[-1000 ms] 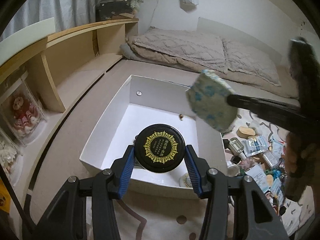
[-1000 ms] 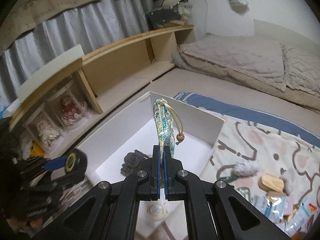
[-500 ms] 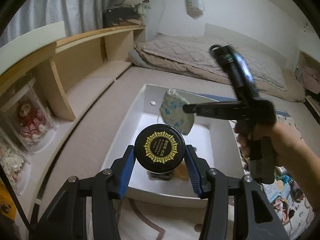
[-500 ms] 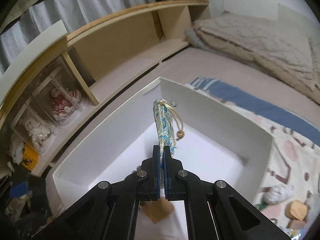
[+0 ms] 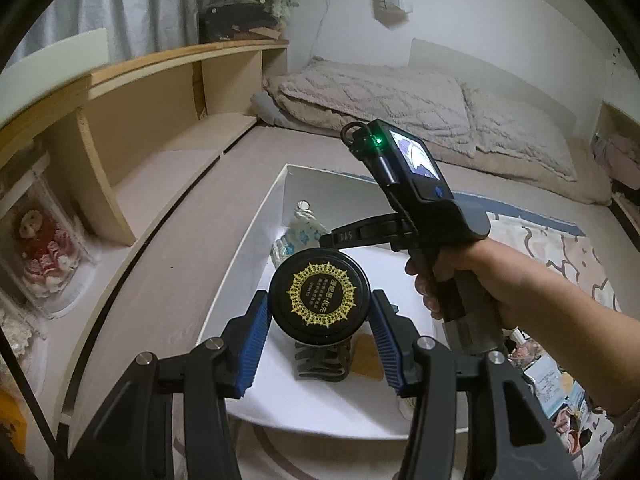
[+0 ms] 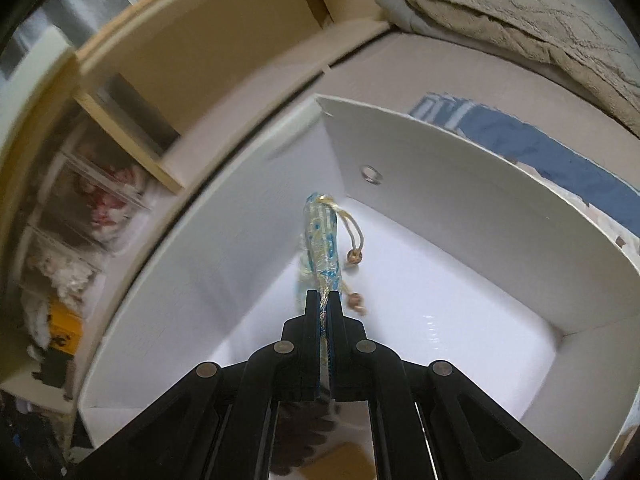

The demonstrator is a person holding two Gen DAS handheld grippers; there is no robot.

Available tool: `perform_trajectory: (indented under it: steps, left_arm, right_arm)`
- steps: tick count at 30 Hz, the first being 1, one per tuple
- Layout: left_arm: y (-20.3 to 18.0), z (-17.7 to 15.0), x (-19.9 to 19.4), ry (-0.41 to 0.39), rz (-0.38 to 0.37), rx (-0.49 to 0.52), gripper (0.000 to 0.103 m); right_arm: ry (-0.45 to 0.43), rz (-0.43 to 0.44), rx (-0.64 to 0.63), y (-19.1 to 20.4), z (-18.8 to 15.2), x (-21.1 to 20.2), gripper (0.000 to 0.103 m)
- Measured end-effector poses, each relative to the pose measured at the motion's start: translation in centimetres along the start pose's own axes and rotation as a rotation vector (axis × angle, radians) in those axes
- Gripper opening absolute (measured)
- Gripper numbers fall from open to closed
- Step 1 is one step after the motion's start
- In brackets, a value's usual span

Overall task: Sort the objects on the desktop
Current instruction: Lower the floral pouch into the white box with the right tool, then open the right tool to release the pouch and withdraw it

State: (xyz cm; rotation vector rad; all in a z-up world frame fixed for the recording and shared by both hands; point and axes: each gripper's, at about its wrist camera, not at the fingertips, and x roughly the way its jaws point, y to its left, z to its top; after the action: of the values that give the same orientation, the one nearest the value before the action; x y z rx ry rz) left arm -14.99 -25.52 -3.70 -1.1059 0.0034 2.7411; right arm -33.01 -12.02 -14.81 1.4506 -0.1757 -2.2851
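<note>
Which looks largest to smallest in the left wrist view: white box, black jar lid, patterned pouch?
1. White box
2. Black jar lid, though it sits nearest the camera, which inflates it
3. Patterned pouch, partly hidden behind the lid, so its full size is unsure

1. This place is a bedroom in a home: a bed with a beige sheet fills the room.
2. Two beige pillows lie at the wall.
3. A low wooden shelf runs along the bed, with a grey curtain behind it.
4. A doll in a red dress sits in a clear case under the shelf.
</note>
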Motion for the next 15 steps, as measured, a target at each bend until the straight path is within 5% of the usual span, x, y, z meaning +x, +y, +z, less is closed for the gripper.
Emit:
perform_trajectory:
  steps: [13,14,15]
  left_arm:
    - [0.3,2.3,2.9,0.006,-0.006,-0.063,0.050]
    - [0.2,2.4,3.0,0.007,-0.008,-0.068,0.050]
    - [0.0,2.5,3.1,0.010,-0.008,-0.071,0.050]
  right_arm:
    - [0.094,-0.065,0.092,-3.5,0.0,0.5,0.006]
    - [0.091,-0.059,0.096,-3.6,-0.1,0.1,0.014]
    - [0.088,-0.055,0.100,-3.7,-0.1,-0.2,0.033]
